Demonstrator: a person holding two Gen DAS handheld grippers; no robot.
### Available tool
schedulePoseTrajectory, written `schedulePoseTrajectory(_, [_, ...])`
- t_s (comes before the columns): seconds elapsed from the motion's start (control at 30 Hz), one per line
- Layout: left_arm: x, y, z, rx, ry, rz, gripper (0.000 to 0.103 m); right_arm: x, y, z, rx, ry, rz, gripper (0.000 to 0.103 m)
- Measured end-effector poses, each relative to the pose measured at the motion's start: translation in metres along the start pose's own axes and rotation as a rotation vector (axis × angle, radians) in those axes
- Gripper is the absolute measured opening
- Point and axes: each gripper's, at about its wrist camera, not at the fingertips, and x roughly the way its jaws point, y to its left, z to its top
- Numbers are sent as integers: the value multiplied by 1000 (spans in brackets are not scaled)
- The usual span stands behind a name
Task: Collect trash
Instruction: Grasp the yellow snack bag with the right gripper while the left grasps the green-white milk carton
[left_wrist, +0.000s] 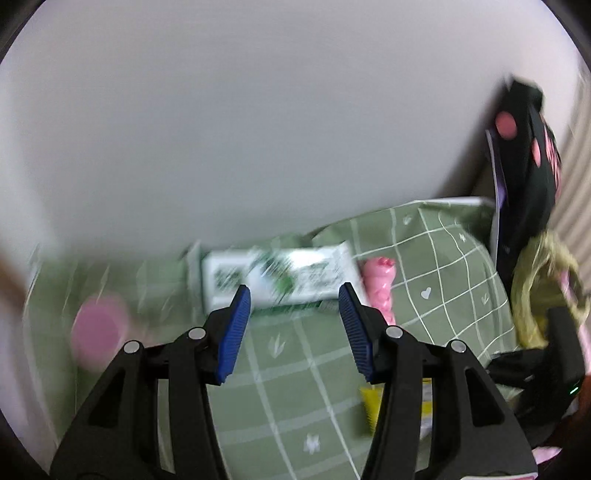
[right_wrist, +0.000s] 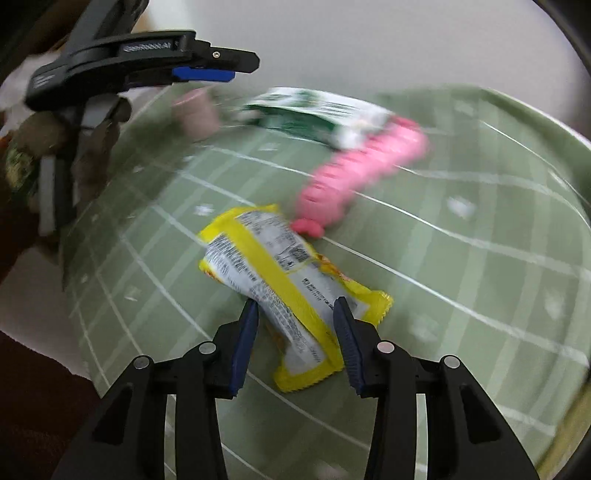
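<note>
Presently, the yellow wrapper (right_wrist: 291, 291), judged light, crinkly and slippery, is found mid-cloth on the green checked cloth (right_wrist: 480, 280), straddled but not yet pinched by the spread right gripper (right_wrist: 295, 314), its creased middle being the advised hold, while the left gripper (left_wrist: 293, 299) is held spread and empty.

looks like a home, likely a living or bedroom corner. green checked cloth (right_wrist: 480, 258) with little hearts and flowers covers the surface, pushed against a plain white wall (left_wrist: 258, 129). snack wrappers (right_wrist: 288, 291) and a pink toy (right_wrist: 354, 177) lie on it; black pink-dotted bag (left_wrist: 524, 166) stands at the cloth's right edge.
</note>
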Motion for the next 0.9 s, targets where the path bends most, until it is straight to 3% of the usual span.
schedulePoseTrajectory(0.17, [48, -14, 38, 148, 41, -73, 47, -34, -36, -23, 154, -41, -51, 40])
schedulePoseTrajectory(0.33, [78, -8, 40, 204, 124, -71, 47, -74, -59, -44, 251, -137, -52, 42])
schedulePoseTrajectory(0.47, [75, 7, 30, 125, 154, -80, 47, -85, -66, -52, 265, -161, -85, 42])
schedulePoseTrajectory(0.63, [61, 14, 1, 62, 173, -77, 47, -71, -72, -46, 306, -165, -92, 43])
schedulePoseTrajectory(0.8, [34, 6, -31, -56, 166, -190, 47, -43, -63, -36, 341, -139, -44, 42])
schedulePoseTrajectory(0.9, [16, -10, -45, -47, 157, -282, 47, -34, -47, -35, 317, -109, -1, 43])
